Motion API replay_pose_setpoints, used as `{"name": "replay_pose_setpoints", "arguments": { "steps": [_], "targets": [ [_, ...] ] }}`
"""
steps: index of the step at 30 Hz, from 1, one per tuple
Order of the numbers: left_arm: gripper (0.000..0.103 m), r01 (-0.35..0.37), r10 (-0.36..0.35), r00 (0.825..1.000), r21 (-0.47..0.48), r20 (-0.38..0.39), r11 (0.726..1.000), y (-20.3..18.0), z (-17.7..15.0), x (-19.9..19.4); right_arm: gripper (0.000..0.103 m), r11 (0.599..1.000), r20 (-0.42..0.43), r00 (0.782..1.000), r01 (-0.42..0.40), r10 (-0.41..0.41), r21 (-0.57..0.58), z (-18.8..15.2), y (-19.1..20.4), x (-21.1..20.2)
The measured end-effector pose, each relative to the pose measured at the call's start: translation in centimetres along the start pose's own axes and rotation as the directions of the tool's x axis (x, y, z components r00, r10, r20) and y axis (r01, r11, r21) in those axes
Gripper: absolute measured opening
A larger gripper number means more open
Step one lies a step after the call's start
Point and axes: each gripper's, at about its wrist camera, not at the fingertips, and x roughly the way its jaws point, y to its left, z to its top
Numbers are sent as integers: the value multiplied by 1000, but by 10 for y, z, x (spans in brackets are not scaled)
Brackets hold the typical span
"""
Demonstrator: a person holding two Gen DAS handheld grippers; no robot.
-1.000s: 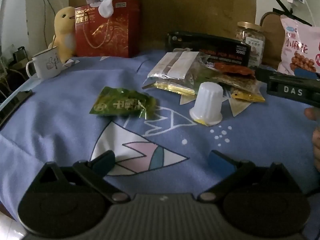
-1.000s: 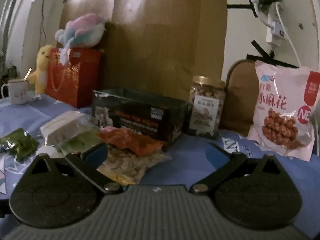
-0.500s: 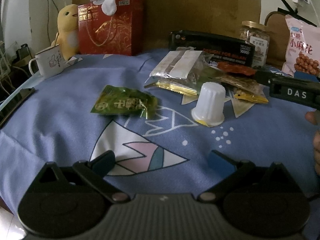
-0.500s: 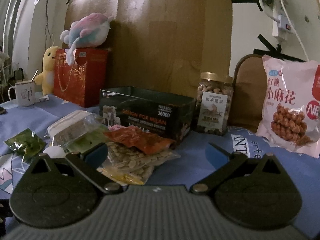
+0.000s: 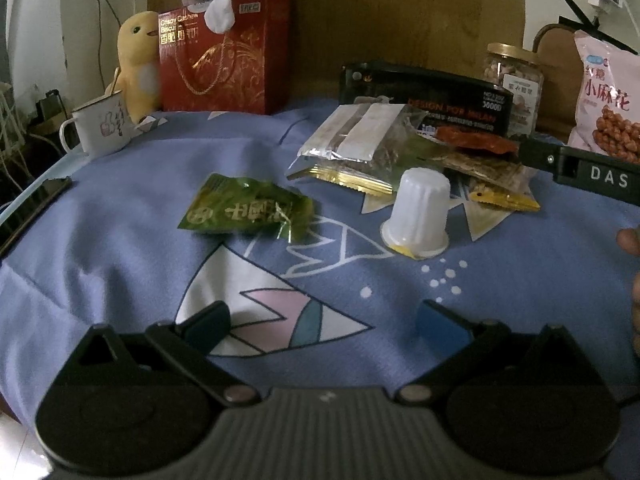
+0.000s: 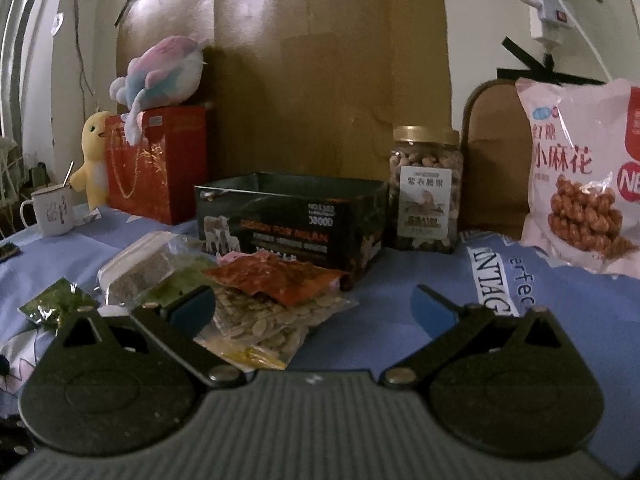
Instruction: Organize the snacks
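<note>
Both my hand-held grippers gape empty – left (image 5: 322,322), right (image 6: 314,306). Ahead-left of my left one lies the crinkly green foil snack packet (image 5: 246,210) – light, slippery; I'd pinch its edge.

Both my views are dim and a little grainy, with a cool bluish tone. The light seems to come from the left, where the wall (image 6: 36,60) is palest. In the left wrist view the white cup (image 5: 418,214) is the brightest thing, and the clear packet (image 5: 356,142) shows soft glare. The gripper bodies at the bottom are almost black, without detail. The fisheye bends the edges strongly and the corners go dark. Far things like the red box (image 5: 224,56) look slightly soft
</note>
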Motion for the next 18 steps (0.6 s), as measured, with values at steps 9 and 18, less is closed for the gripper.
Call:
{"name": "replay_pose_setpoints", "arguments": {
  "steps": [9, 18],
  "targets": [
    [103, 3, -3, 1000, 4, 14, 1000, 0, -1, -1, 103, 1000, 0, 1000, -2, 2, 12, 0, -2, 0],
    [103, 8, -9, 998, 19, 55, 1000, -1, -4, -1, 103, 999, 2, 999, -36, 36, 14, -1, -1, -3]
  ]
}}
